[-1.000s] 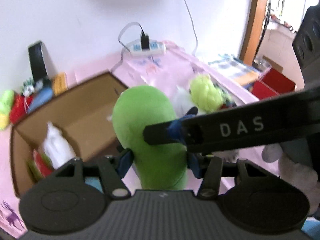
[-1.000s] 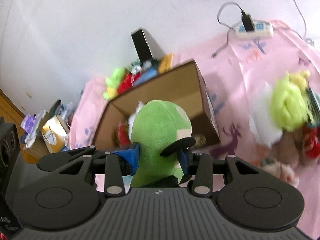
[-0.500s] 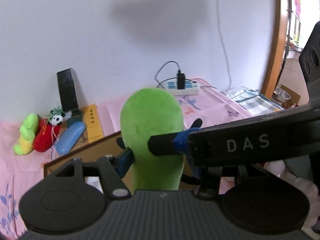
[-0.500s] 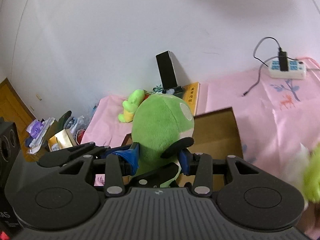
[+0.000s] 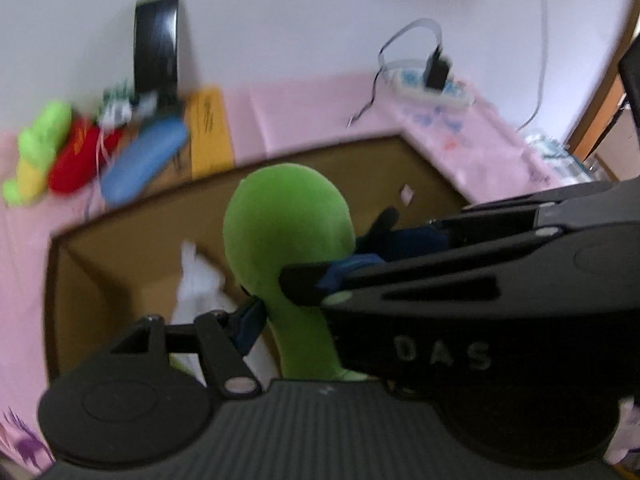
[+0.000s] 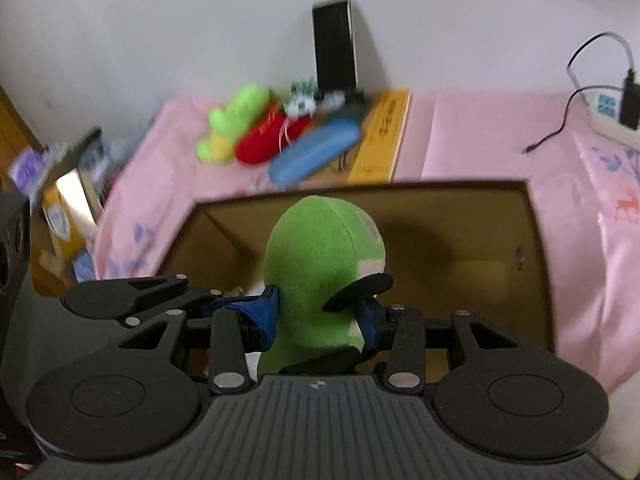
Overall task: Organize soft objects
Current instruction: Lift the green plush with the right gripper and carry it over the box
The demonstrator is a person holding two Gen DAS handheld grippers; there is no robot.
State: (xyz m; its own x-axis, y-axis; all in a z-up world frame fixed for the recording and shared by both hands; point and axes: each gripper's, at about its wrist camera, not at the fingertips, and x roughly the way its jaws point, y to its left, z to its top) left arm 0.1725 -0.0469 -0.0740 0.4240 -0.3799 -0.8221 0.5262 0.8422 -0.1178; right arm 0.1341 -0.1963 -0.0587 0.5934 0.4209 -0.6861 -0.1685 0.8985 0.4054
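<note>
While both grippers clamped it, the green plush (image 5: 286, 236) stood mid-frame above the open box (image 5: 120, 236). The left gripper (image 5: 280, 312) pinched its lower part; the right gripper (image 6: 316, 312) squeezed its sides, crossing the left view from the right. A white toy (image 5: 196, 284) lay inside the box. Toys (image 6: 248, 128) and a blue case (image 6: 312, 152) lay upper left.
</note>
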